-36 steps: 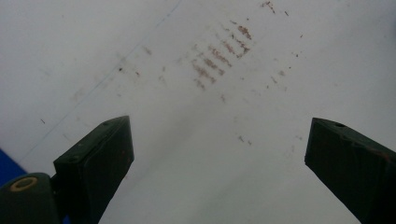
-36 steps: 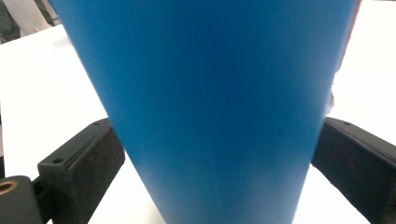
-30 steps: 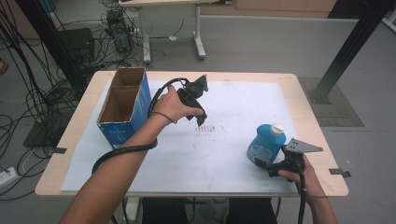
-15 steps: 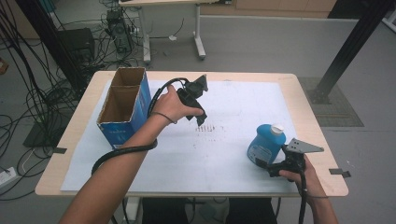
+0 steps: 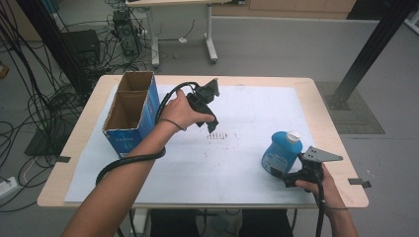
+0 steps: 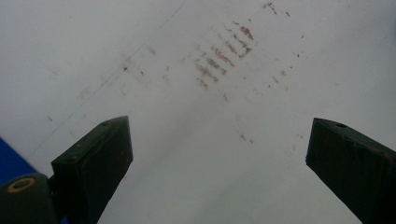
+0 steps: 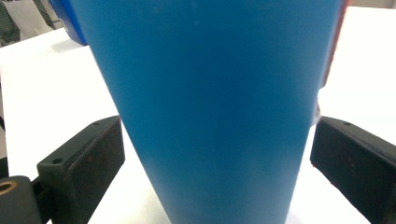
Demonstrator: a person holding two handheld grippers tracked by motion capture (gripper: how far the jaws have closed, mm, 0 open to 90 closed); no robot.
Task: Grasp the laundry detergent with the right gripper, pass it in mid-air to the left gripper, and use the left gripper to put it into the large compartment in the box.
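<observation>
Nothing much has shifted since half a second ago: both hands sit where they were, and the bottle has not budged.

At the right gripper point(image 7: 217, 154), the fingers point(image 7: 79, 163) stand wide apart on either side of the blue bottle point(image 7: 210, 93), with a gap showing on each side, so they straddle it without yet pinching. That placement looks like the set-up for a grasp: the body is already between the pads, and closing should be all that is left. In the high view the bottle point(image 5: 280, 152) stands upright with its white cap up, at the near right of the desk point(image 5: 341, 148), well to the right of the box point(image 5: 129, 112).

The left gripper point(image 6: 219, 163) also has its fingers point(image 6: 93, 154) spread wide and empty, aimed down at the white sheet point(image 6: 163, 70) with its reddish marks. It hovers just right of the box, between it and the bottle, likely kept clear. The box stands open-topped, a plausible place for the bottle.
</observation>
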